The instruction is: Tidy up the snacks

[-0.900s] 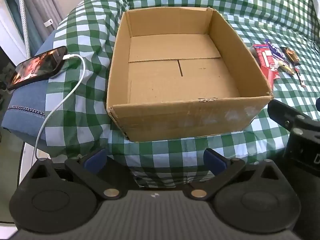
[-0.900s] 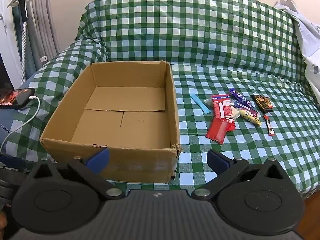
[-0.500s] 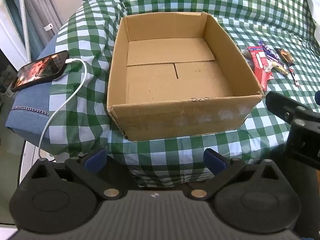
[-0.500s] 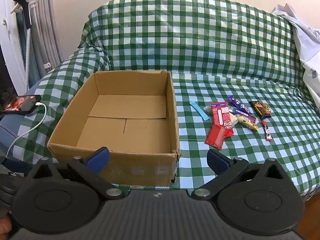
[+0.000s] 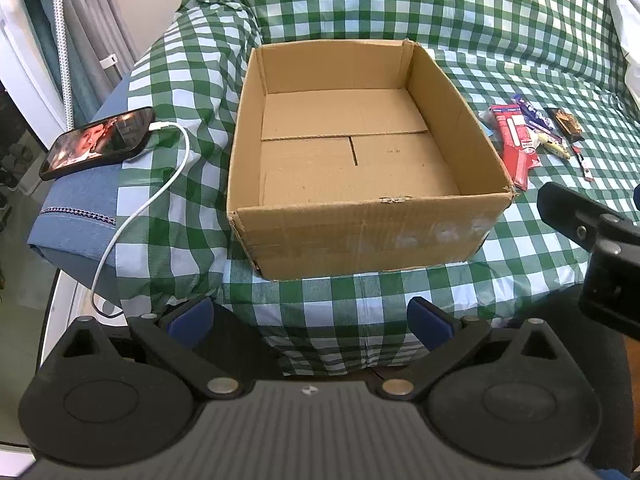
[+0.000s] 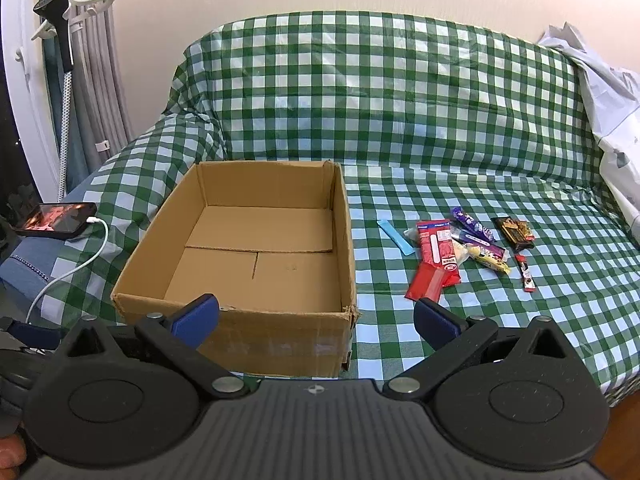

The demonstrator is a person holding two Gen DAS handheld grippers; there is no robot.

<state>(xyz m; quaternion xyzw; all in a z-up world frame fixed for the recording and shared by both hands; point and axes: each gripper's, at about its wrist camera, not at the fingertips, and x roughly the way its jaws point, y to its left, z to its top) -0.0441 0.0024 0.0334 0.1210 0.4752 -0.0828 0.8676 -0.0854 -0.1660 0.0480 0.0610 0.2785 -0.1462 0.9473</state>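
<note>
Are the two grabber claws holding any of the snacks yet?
No. The left gripper and right gripper are both open and empty. The snacks lie on the sofa beside the empty cardboard box.

Brown box (image 6: 276, 344); green-checked cover (image 6: 400, 92)

A home living room: sofa (image 6: 400, 112) under a green checked cover, grey curtains (image 6: 92, 80), phone (image 6: 56, 220) charging on the armrest.
</note>
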